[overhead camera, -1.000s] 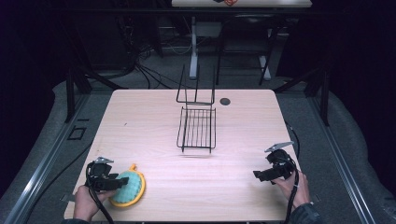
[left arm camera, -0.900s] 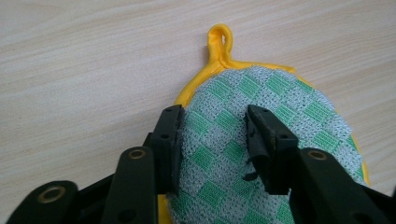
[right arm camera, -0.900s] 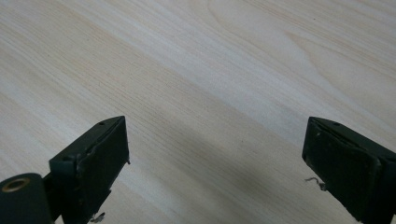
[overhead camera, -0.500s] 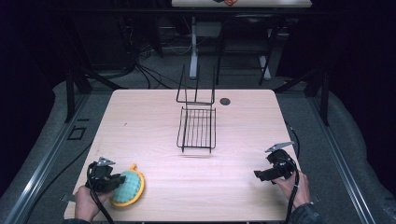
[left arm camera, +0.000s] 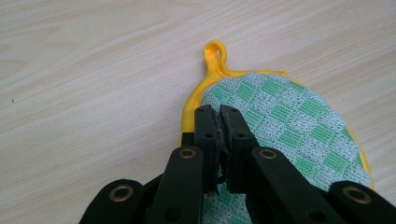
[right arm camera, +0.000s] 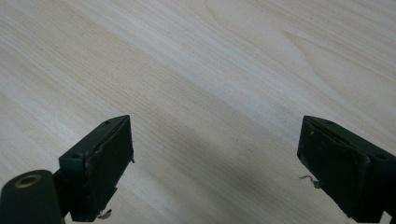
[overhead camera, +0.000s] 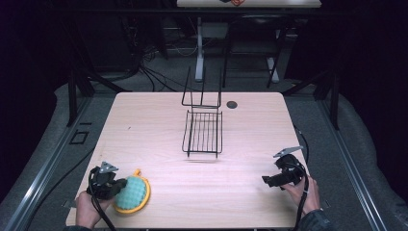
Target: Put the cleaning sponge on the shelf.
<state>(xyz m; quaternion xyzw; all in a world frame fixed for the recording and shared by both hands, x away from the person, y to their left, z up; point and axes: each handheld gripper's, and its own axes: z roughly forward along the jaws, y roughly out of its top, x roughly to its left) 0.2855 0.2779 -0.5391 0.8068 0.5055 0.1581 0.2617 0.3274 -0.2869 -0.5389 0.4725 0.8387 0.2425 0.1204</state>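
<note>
High view overlooks the whole table [overhead camera: 159, 120]; both gripper views look closely at it.

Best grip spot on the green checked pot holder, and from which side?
Its yellow-bound rim just below the hanging loop, from the left, low along the table. The pot holder lies flat, so only the edge offers a pinch, probably. The left gripper is already shut there.

In the high view the desk [overhead camera: 202, 144] is evenly lit from above while the room around it falls into near black. The picture is soft and a little grainy. The rack [overhead camera: 203, 132] throws a thin shadow just in front of it. Both gripper views are bright and sharp on the wood grain; the right tool [right arm camera: 215, 168] casts a broad dim shadow between its jaws.
</note>
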